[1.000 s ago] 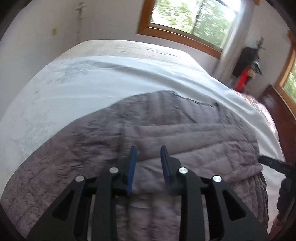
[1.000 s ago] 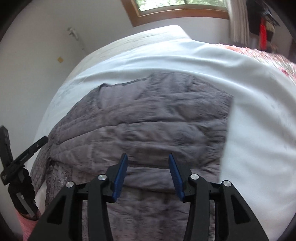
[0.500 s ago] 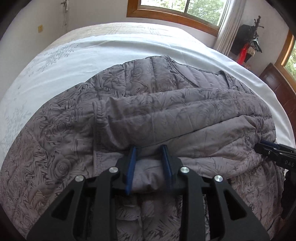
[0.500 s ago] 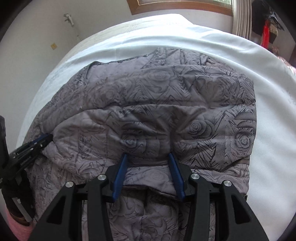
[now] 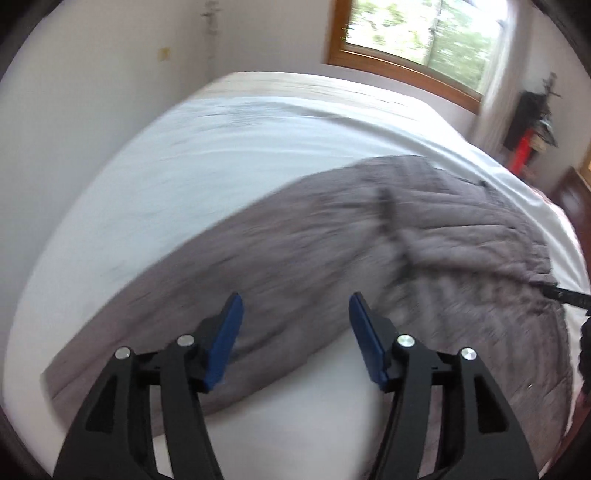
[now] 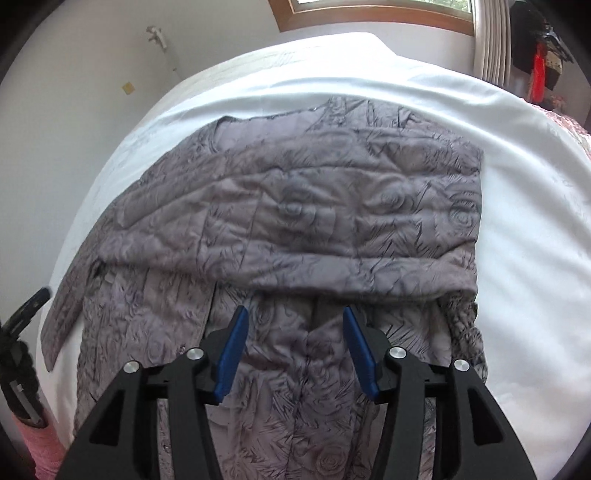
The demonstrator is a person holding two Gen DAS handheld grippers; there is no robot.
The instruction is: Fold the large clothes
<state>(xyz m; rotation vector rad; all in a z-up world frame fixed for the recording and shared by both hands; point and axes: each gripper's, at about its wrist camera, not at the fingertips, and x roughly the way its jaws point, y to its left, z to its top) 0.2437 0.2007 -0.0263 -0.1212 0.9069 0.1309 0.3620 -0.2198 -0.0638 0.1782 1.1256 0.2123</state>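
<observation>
Left gripper [image 5: 295, 332]: blue pads spread wide, nothing between them, jaws just been opening. Hangs above the bed, angled down. Directly under the pads: near edge of the grey quilted jacket [image 5: 369, 251], w/ bare white bedsheet [image 5: 192, 166] just below and nearer the wrist. Jacket runs ahead and off to the right of the pads; view blurred, so pattern hard to read there. Far right edge of that view: black tip of the other tool, just at the jacket's side.

Right gripper [image 6: 291, 349]: pads also apart, not pinching anything, jaws just been opening a bit. Points down over the jacket [image 6: 295, 206], fabric right below and between the pads but not pressed by them. Just ahead of the pads: folded-over band of jacket lying crosswise, its lower fold edge a little beyond the fingertips. Beyond that: rest of the garment, rose-and-leaf stitch pattern, collar end farthest away. Sheet [image 6: 535, 221] bare on the right of the jacket and past its far end. Left gripper [image 6: 27, 314] visible at far left edge, beside the jacket's left side. Farther out: wood-framed window [image 6: 369, 14] and white wall [image 6: 74, 92] behind the bed.
</observation>
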